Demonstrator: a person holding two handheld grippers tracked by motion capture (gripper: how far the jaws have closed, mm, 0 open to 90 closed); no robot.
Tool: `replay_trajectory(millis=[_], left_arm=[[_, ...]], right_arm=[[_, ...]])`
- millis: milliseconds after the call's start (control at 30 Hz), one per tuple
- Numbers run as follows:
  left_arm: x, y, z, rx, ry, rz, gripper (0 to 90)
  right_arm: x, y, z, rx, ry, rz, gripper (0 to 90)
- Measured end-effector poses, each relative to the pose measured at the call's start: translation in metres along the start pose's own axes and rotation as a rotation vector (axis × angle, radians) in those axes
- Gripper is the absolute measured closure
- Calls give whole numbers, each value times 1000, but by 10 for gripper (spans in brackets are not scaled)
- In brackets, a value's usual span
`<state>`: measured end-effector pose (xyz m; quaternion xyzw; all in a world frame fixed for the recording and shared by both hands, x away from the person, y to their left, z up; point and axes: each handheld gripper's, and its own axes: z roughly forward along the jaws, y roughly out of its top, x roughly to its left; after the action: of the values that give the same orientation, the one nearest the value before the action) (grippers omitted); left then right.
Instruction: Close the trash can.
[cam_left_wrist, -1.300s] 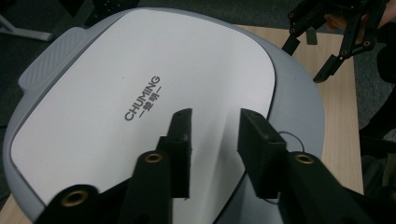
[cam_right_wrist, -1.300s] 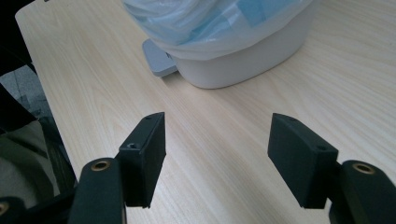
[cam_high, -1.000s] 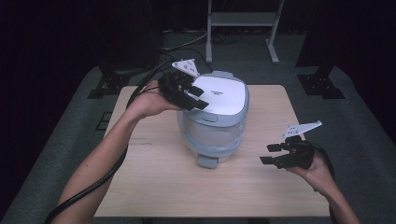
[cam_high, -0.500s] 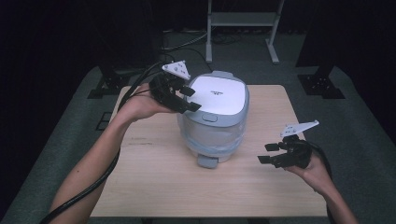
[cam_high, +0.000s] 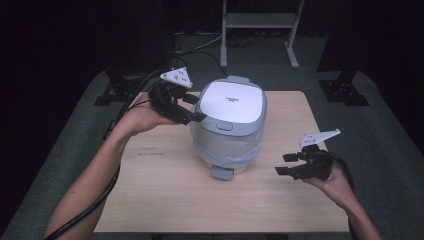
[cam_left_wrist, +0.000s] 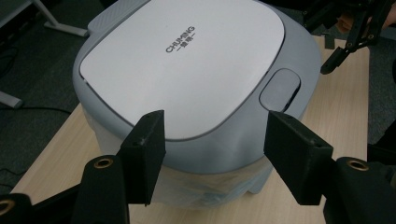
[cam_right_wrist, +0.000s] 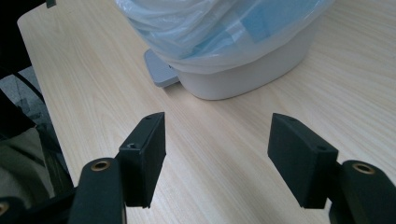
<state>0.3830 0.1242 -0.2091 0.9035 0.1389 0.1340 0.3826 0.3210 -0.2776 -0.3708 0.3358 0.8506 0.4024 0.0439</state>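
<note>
The bin (cam_high: 229, 131) has a white lid panel with small dark lettering, a grey-blue rim and a pale body; its plastic liner (cam_right_wrist: 219, 28) is translucent with blue tint. The table (cam_high: 165, 195) is light wood grain. Both grippers (cam_high: 192, 107) (cam_high: 286, 164) are black, with grey plates.

A small pedal bin (cam_high: 227, 127) stood upright near the middle of the wooden table, slightly toward its far edge. Its grey lid (cam_left_wrist: 187, 70), with a white top panel carrying dark lettering, was shut. A translucent bag (cam_right_wrist: 219, 28) with blue showing through bulged out under the lid, around the white body. A grey foot pedal (cam_high: 221, 172) jutted from the base on the near side.
</note>
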Motion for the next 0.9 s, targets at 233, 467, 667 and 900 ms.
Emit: replay_trajectory(millis=[233,467,667,900], left_arm=[[-2,-13,-5,-7,13,-21,356],[-5,-26,-12,-17,28,-46,333],[-7,-43,-16,-24,43,-84,306],[-6,-57,-16,-39,60,-109,276]], right_arm=[[-1,2,3,2,3,4,356],[2,2,2,-16,4,-3,356],[0,1,5,-22,9,8,356],[-3,0,8,-22,10,12,356]])
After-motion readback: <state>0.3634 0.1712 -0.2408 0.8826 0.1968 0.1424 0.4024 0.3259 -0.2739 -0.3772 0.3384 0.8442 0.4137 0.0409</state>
